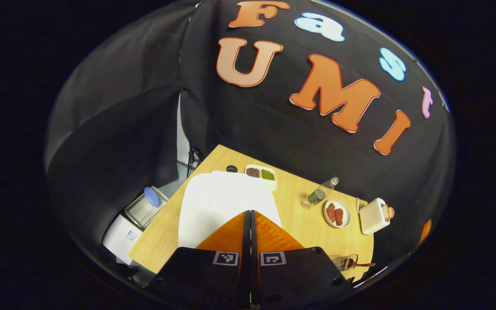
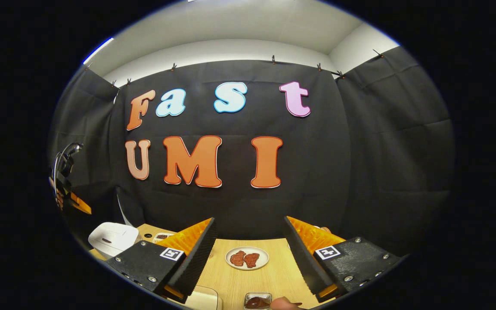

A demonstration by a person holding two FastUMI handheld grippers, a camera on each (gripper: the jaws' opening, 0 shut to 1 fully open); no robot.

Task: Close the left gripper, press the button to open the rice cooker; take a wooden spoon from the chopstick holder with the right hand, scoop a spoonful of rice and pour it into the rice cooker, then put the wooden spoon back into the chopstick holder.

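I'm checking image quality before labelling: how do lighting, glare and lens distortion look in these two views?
Left gripper view: the rice cooker lid is washed out by glare, and the table edge bows from fisheye distortion. Right gripper view: lighting is even, the plate is sharp, and the ceiling line curves.

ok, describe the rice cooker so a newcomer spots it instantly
In the left gripper view, start at the wooden table. The rice cooker is the big white box at its left end, just ahead of the left gripper. Nothing else there is as large or plain white.
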